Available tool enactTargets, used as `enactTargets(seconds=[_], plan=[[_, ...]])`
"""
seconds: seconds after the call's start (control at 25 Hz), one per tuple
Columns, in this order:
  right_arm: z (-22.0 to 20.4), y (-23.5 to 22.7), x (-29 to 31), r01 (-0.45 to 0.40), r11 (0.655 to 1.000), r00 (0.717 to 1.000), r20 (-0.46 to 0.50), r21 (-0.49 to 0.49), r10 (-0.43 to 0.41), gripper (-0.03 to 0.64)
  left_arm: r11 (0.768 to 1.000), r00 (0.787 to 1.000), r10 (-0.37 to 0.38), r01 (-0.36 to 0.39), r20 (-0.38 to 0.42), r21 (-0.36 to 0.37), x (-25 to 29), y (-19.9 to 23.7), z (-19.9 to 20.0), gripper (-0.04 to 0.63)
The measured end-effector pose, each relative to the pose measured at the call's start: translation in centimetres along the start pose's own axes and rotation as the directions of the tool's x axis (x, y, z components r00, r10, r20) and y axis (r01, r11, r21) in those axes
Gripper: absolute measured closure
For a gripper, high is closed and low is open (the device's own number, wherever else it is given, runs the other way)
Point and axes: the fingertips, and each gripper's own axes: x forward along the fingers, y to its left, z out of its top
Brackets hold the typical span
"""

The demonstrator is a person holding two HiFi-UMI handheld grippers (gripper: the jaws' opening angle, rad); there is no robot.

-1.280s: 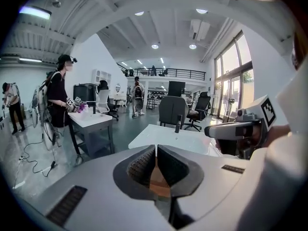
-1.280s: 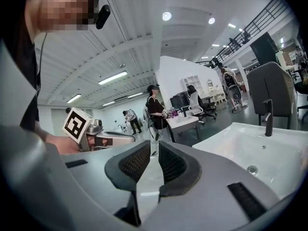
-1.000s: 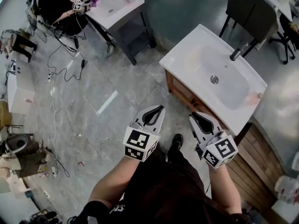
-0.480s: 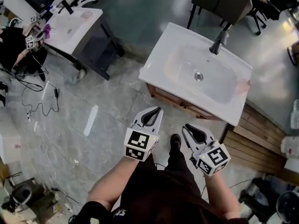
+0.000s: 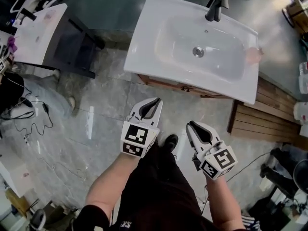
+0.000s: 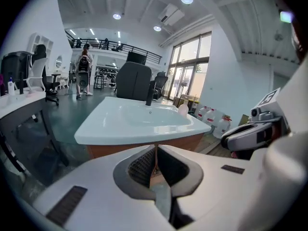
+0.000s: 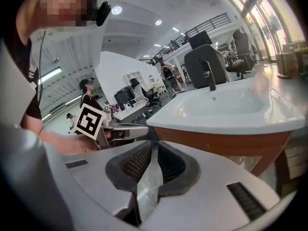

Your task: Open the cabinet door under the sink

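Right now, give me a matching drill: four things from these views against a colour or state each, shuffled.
Things:
1. sink
2. faucet
3. cabinet
4. left gripper

Colour or state:
A. brown wood
B. jaws shut, nothing between them
C. white
D. dark, standing at the back rim

Pairs: 1-C, 2-D, 3-A, 4-B
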Motion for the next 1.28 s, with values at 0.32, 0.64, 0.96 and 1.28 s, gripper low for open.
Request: enactTargets(seconds=[0.32,0.64,0.96,1.28], plan=[[-6.6,-6.8,1.3,0.034,0.999,0.998,0.043,0.035,-0.036,0.568,0.998,0.997,-0.060,0.060,-0.043,0.016,9.3,-2.7,-6.9,0.568],[-16.1,-10.7,3.2,0.040,0.990,0.998,0.032,0.139,-0.045,0.572,0.991,0.993,-0.100,0.104,-0.061,0.082,16.4,-4.4,-12.0,0.566],[-18.9,-15.3,6.3,0.042,0.994,0.998,0.038,0.098,-0.046,0.575,0.985,0.992,-0.117,0.122,-0.051,0.121,23.5,-4.2,-16.4,0.511],[-19.4,-18.7,8.6,0.064,0.997,0.996,0.056,0.044,-0.066,0.581,0.991,0.994,-0.086,0.092,-0.065,0.100,27.0,-2.7,-19.5,0.466]])
